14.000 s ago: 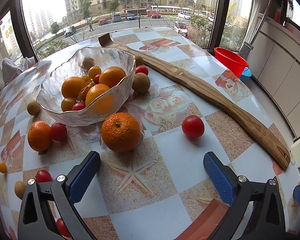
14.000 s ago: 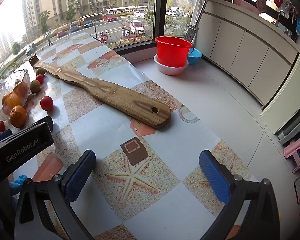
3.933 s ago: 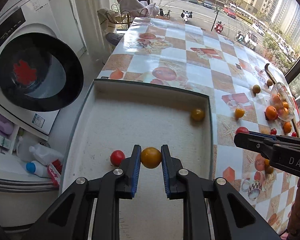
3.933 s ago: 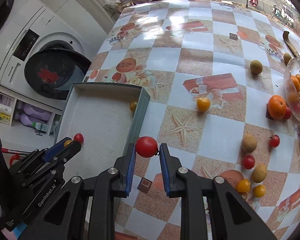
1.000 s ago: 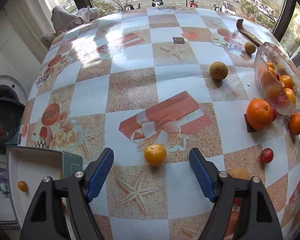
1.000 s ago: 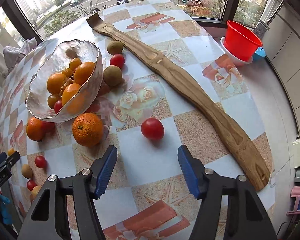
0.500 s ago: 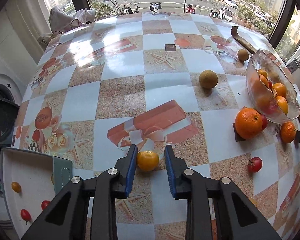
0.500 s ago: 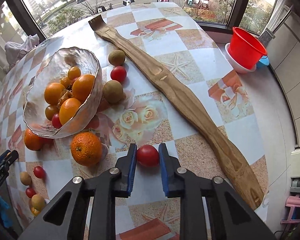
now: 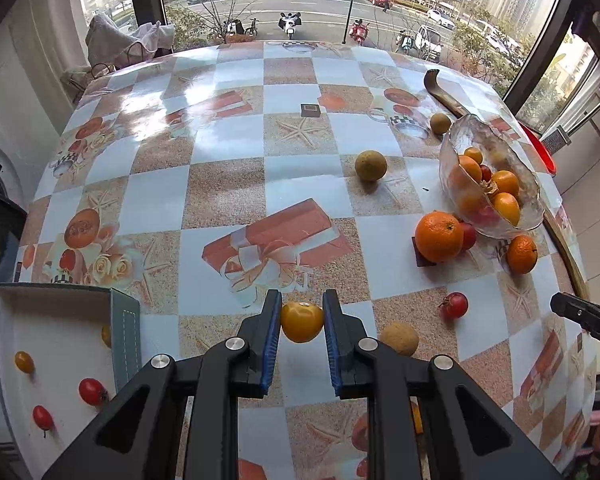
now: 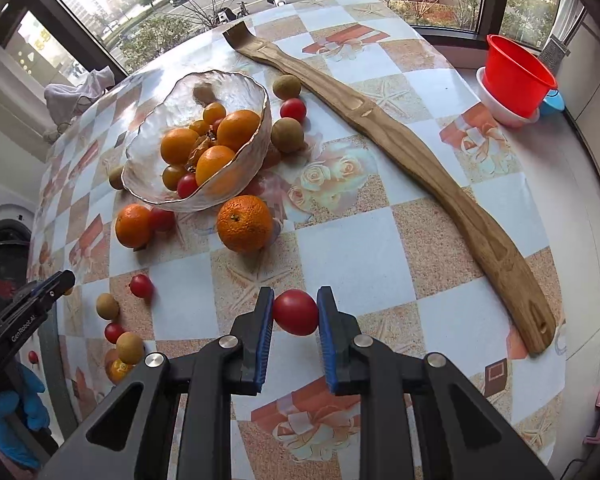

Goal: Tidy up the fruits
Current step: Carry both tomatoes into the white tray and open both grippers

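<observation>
Blue-padded fingers clamped on two small fruits, just lifted.
The left gripper (image 9: 302,322) holds a yellow tomato (image 9: 302,321), the right gripper (image 10: 294,312) a red tomato (image 10: 295,312); next, I judge, carry both to the tray (image 9: 120,320) off the table's (image 9: 228,128) near-left edge, holding four tomatoes.

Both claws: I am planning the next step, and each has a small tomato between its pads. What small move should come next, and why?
Probably carry both toward the white tray. The left claw is shut on the yellow tomato and the right claw on the red tomato. The tray already holds small red and yellow tomatoes, so it looks like their place.
</observation>
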Motion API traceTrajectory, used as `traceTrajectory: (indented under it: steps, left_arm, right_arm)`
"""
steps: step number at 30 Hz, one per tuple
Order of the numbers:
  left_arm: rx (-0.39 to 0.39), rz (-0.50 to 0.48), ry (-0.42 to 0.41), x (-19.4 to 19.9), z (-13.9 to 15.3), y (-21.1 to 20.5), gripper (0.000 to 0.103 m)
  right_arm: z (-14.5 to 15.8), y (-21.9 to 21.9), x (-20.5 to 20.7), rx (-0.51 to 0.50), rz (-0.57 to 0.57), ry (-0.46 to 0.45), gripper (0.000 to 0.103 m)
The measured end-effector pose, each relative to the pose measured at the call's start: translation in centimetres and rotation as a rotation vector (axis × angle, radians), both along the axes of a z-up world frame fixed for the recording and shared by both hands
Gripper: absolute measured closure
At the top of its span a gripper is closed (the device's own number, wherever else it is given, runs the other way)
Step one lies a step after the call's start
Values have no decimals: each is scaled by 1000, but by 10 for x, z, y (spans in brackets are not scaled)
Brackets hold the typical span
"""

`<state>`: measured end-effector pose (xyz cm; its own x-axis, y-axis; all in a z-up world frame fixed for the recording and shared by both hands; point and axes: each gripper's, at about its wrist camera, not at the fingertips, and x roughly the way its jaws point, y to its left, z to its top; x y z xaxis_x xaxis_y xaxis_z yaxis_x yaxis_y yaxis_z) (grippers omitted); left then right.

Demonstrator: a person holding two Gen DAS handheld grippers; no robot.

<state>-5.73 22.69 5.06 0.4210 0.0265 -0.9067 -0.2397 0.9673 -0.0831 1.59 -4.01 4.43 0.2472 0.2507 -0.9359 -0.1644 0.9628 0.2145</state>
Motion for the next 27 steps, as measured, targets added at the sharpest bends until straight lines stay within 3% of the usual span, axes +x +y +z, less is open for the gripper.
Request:
traceTrajectory:
  steps: [14,27]
  left_arm:
    - [-36,17,-43,-42,30,5,81]
    - [-16,103,-72,-94,49,47,81]
  right_arm:
    - [22,38,-24,49,85,2,79]
    - [37,120,-48,91,250,-2,79]
